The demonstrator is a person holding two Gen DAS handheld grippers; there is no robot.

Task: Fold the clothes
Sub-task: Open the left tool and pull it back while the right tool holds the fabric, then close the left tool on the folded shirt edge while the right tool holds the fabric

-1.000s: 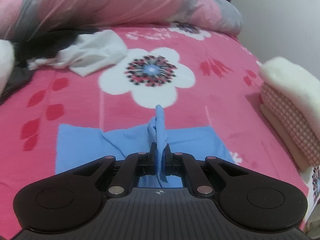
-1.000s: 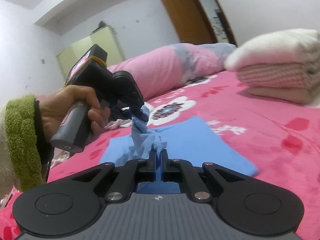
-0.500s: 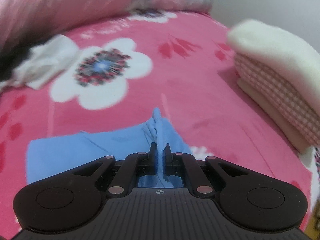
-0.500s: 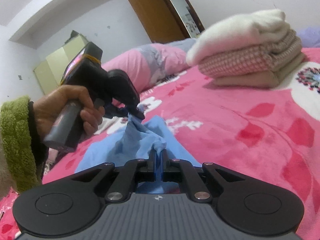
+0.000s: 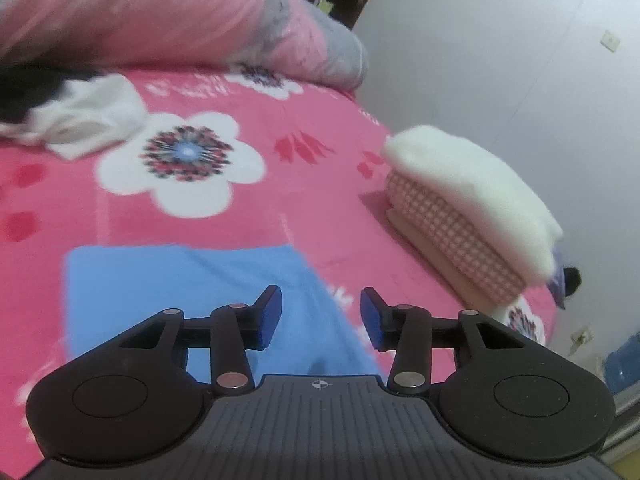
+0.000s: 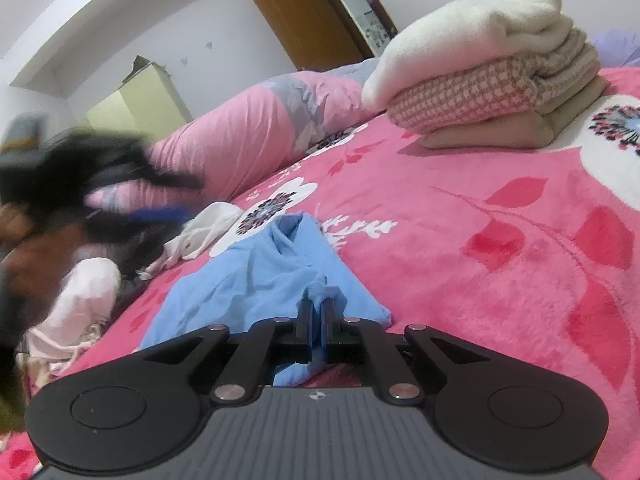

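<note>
Now right gripper pinches blue garment (left opening, empty).

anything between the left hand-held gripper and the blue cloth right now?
Nothing visible. The left hand-held gripper hangs just above the blue cloth, jaws opening and empty, with only flat cloth below the gap. The right hand-held gripper is shut on a bunched edge of it.

Pink floral bedspread — brown door
</note>
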